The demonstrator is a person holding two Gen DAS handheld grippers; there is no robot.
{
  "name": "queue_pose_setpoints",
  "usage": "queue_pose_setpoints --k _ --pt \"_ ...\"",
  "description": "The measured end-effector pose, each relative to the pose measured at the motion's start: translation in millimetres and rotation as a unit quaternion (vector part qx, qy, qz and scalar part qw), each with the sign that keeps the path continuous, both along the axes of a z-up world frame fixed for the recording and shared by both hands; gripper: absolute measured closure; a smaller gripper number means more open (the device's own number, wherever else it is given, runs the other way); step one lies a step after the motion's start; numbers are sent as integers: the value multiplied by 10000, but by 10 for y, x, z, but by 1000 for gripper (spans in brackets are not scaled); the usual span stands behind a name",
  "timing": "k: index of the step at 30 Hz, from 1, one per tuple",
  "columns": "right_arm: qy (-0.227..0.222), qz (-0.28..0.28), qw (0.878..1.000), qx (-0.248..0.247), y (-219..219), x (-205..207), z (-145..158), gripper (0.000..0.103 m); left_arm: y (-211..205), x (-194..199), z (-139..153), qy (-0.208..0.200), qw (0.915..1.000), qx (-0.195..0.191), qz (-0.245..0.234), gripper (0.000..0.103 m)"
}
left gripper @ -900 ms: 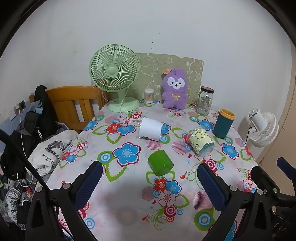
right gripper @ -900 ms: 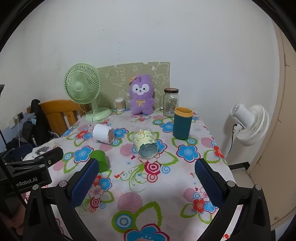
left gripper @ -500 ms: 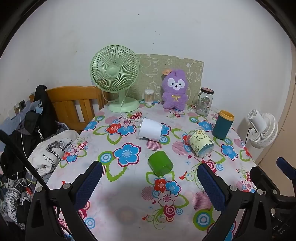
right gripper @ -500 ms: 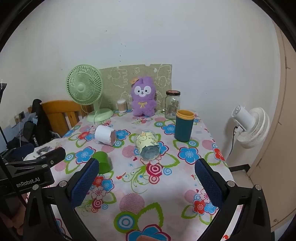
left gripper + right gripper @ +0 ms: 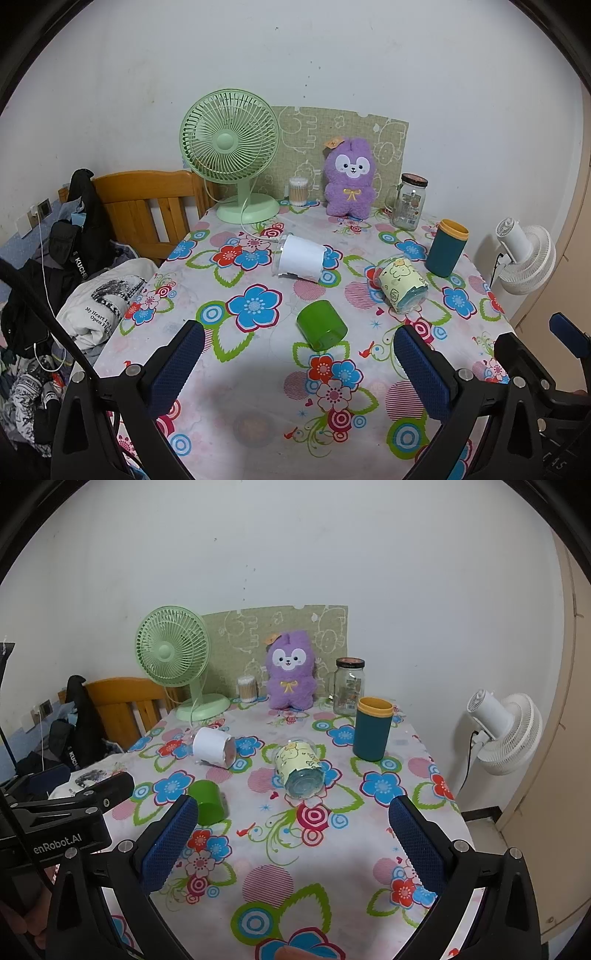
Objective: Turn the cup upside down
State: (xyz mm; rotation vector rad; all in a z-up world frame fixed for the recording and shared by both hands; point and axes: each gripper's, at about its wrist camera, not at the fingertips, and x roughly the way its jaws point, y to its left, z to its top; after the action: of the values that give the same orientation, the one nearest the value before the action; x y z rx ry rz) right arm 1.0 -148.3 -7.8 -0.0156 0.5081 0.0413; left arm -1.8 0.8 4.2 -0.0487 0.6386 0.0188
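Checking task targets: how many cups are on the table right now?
4. Teal cup upright at right; white cup, green cup and cartoon-print cup lie on their sides mid-table. Glass jar at back not counted.

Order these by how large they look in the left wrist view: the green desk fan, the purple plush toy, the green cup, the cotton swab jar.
1. Green desk fan, clearly the largest.
2. Purple plush toy.
3. Green cup; it lies nearer the camera, so it may look bigger than it is.
4. Cotton swab jar, the smallest.
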Motion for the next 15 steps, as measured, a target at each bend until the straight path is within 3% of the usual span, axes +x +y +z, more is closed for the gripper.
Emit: queue_pose_setpoints --k 15 --pt "6 7 10000 6 4 5 -15 0 41 -18 -22 -1 10000 3 12 0"
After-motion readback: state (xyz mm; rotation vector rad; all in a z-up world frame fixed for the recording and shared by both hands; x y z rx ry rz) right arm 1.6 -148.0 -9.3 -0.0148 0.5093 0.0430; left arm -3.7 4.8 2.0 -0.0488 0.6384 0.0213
